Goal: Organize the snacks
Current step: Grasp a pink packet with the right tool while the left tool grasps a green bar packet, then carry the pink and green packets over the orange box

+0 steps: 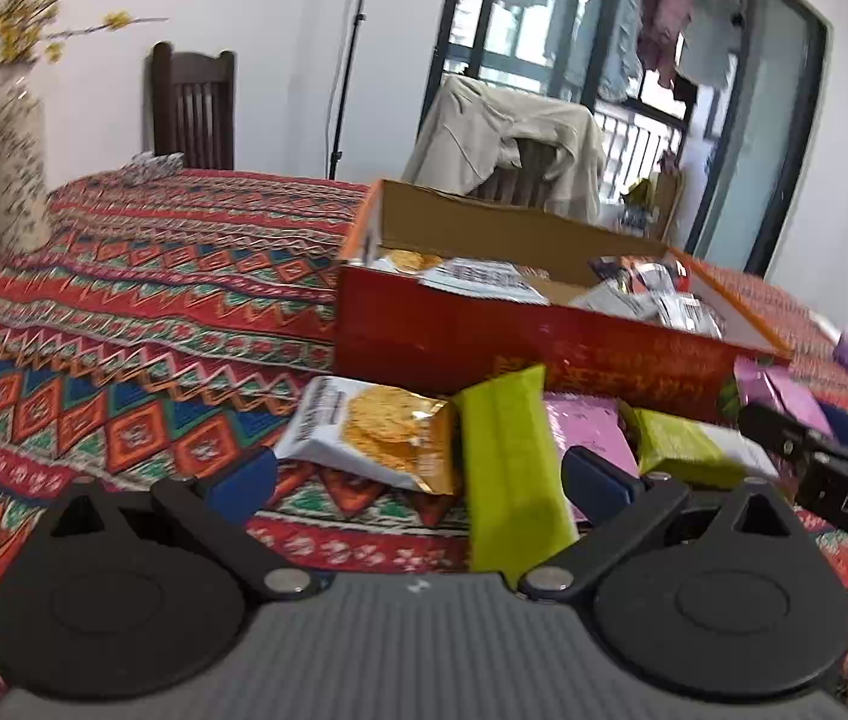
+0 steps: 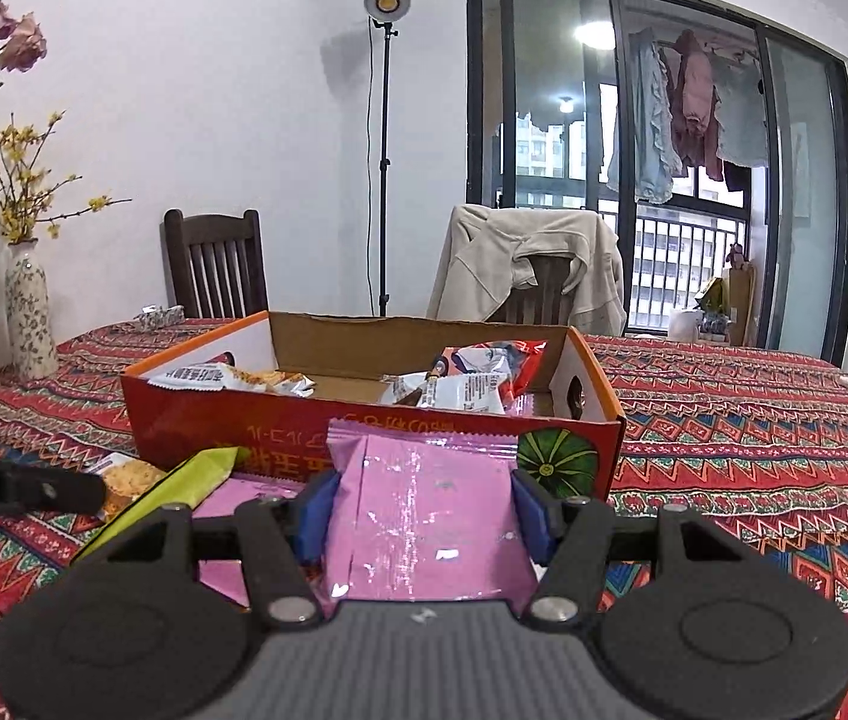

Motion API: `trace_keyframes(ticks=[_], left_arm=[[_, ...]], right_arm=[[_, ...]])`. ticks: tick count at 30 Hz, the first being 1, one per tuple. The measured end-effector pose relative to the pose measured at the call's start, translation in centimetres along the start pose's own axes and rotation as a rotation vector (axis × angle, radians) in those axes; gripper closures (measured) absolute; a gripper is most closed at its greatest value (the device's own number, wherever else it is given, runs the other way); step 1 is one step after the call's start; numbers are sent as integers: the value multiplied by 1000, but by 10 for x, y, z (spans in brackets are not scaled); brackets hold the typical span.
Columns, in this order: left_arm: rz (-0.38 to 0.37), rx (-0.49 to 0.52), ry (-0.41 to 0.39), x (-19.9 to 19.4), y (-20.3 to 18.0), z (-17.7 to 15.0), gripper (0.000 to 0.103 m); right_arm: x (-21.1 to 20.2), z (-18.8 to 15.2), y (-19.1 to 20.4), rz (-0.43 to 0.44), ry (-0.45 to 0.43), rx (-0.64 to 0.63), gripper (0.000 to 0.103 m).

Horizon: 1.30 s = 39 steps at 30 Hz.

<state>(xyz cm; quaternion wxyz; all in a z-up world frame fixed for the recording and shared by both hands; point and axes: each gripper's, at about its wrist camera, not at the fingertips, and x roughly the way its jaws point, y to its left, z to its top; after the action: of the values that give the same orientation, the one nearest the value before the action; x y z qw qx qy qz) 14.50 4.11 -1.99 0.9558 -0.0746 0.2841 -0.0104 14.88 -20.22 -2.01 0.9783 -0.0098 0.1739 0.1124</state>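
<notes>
Pinching a crinkly pink foil packet (image 2: 424,516), right claw (image 2: 422,510).

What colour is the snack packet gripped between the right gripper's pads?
Shiny pink snack packet; the right wrist view shows it best.

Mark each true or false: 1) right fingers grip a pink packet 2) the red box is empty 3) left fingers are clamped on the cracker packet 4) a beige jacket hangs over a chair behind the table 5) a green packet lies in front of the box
1) True. The right gripper has its pads pressed on both sides of the pink packet.
2) False. The red box already holds several snack packets.
3) False. The left gripper is open; the cracker packet lies on the tablecloth ahead of it.
4) True. The beige jacket is draped over the chair.
5) True. The green packet lies in front of it.
</notes>
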Motion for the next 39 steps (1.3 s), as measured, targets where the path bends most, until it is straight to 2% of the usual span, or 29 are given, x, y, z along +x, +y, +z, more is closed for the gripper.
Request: trace_keyframes(ticks=[4,7,12,14,20,22,26,39], left_arm=[[5,10,30,8,-11,1,1],[-4,-7,50,11,-13,1,8],[-48,-12,101,18,-20,0,42],[-59,-21,114,22,-21,-1,46],[-74,-66,123,30,-20,0,48],[-99,-68,125,30,-20,-1,62],[-106,-74,114,29,-19,-2,62],[-41,-11,9,4,-28,-3,64]], right_arm=[[-1,0,-1,3,-3,6,43],[0,0,-1,6,-2,11,43],[-1,0,-2,13,-4,15,43],[-1,0,-2,17,-7,14,43],[-1,0,-1,25,-9,14,43],[-1,0,-1,26,-10,15,43],[-2,0,-2,26,-10,17,43],[0,0,-1,27,-18,18,43]])
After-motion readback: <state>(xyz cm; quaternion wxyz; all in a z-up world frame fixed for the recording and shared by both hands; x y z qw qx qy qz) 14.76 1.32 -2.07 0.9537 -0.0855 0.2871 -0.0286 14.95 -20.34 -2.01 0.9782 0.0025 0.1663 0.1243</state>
